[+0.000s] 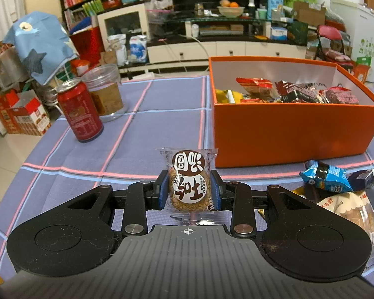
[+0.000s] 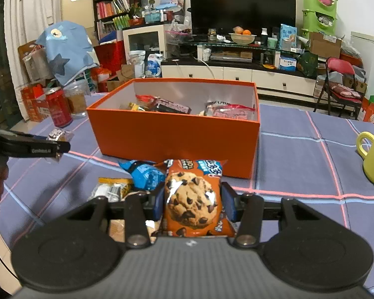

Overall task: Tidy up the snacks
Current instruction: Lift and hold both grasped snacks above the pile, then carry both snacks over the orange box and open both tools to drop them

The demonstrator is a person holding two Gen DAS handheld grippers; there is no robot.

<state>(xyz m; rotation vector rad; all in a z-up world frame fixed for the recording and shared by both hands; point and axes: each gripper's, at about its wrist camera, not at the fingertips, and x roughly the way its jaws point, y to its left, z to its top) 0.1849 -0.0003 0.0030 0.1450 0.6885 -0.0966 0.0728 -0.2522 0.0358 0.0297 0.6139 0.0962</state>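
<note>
Two hand-held grippers, each clamped on one snack.
Left wrist: left hand-held gripper (image 1: 189, 191) pinches a rice-puff packet (image 1: 189, 183) above the bench (image 1: 142, 124), near the orange box (image 1: 296, 129). Right wrist: right hand-held gripper (image 2: 192, 203) grips a cookie packet (image 2: 194, 199) before that box.

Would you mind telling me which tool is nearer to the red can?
Left. The left tool, holding a round snack, sits just right of the red can; the right tool is farther right, before the orange box.

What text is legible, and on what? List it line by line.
Nothing reads clearly enough to quote.
Clear round grain-cake packet: big brown Chinese characters, too stylised to read.
Orange chocolate-chip cookie packet: blue label, blurred.
Red drink can: print too small.
</note>
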